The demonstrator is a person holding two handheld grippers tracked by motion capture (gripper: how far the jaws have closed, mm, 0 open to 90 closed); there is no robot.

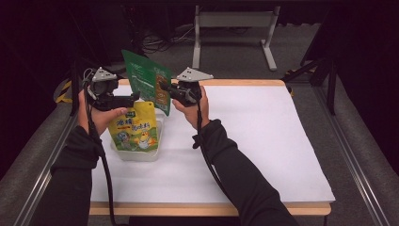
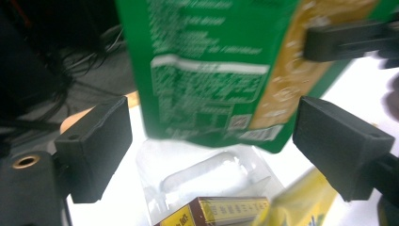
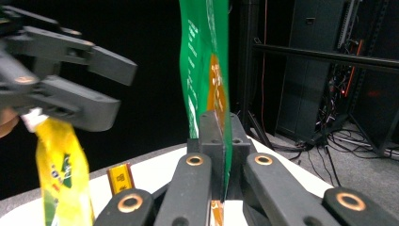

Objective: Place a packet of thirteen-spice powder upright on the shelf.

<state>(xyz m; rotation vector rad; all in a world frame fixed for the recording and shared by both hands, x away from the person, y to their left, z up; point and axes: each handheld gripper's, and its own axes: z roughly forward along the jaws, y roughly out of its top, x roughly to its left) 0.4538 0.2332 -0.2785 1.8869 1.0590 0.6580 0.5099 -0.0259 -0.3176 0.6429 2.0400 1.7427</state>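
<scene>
A green bag [image 1: 147, 81] is held up in the air above the table [image 1: 263, 136], pinched at its edge between the pressed-together jaws of the right gripper [image 1: 175, 91]. The left gripper [image 1: 133, 100] is spread wide, just beside the green bag, and nothing is gripped by it. Below, a clear tray [image 1: 137, 153] is set on the white table. A yellow bag [image 1: 134, 127] is stood in the tray, leaning. A small yellow box [image 2: 214, 212] is also seen in the tray, next to the yellow bag.
</scene>
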